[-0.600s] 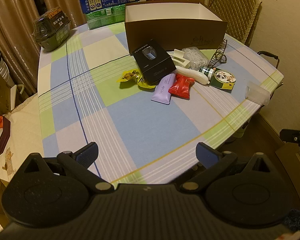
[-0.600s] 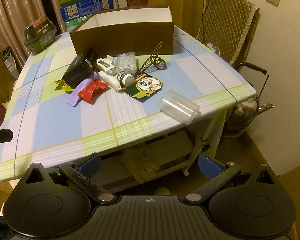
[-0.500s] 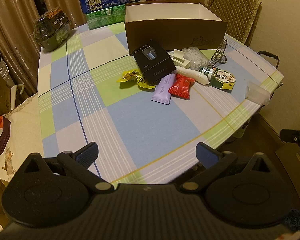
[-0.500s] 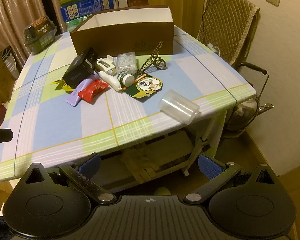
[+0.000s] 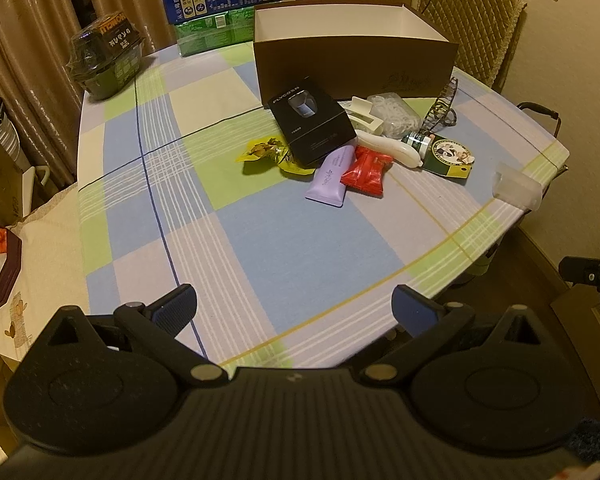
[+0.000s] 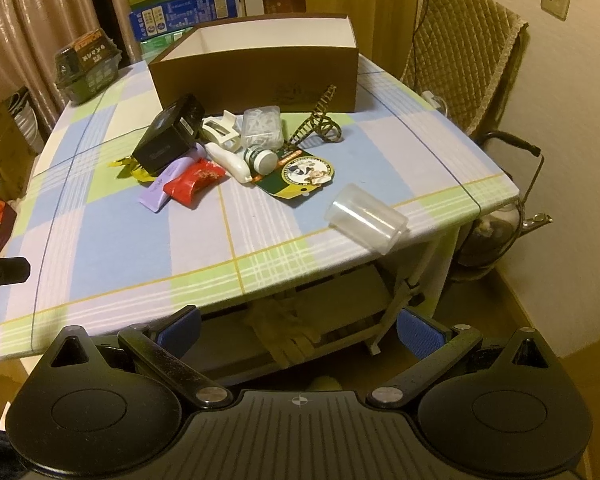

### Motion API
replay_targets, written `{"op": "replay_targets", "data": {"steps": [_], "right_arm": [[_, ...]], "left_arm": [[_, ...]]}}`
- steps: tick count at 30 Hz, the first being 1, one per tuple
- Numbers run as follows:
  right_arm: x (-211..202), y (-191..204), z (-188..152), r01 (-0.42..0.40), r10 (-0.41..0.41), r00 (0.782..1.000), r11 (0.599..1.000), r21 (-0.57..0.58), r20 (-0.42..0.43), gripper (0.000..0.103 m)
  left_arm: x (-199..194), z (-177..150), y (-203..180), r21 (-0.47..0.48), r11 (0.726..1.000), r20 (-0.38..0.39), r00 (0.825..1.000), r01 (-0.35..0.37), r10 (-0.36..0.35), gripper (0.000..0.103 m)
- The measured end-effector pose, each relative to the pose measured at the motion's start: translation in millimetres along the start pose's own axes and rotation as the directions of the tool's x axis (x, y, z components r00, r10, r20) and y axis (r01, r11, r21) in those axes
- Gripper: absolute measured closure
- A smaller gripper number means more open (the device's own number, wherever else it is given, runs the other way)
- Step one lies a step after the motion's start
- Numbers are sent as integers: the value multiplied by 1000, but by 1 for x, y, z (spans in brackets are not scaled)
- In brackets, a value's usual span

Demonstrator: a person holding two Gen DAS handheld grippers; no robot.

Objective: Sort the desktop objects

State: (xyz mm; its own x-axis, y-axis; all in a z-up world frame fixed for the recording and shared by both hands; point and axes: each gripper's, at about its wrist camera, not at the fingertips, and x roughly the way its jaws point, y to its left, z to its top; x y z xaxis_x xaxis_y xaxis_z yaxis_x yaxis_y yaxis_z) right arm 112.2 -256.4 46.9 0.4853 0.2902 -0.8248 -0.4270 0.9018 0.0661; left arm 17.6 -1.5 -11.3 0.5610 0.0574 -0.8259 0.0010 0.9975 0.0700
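The clear cup (image 6: 366,222) lies on its side near the table's (image 6: 120,248) front right corner, its long axis running from ahead-left to near-right of the right gripper (image 6: 299,330), mouth apparently toward the table edge. It sits just ahead and slightly right of that gripper, far to the right of the left gripper (image 5: 294,305), so the right one is likely the nearer. Beyond it, the pile (image 6: 220,152) of about 10 small items crowds the open box's (image 6: 256,70) front wall. Both grippers hang spread wide, holding nothing, short of the table.
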Motion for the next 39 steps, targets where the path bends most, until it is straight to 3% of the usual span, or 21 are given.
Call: {"op": "replay_targets", "data": {"steps": [39], "right_arm": [[19,-21,18,-54,54,998,998,15,-7,2]], "left_arm": [[16,19,-11,-26,1000,-27,1000,-15,15,1]]}}
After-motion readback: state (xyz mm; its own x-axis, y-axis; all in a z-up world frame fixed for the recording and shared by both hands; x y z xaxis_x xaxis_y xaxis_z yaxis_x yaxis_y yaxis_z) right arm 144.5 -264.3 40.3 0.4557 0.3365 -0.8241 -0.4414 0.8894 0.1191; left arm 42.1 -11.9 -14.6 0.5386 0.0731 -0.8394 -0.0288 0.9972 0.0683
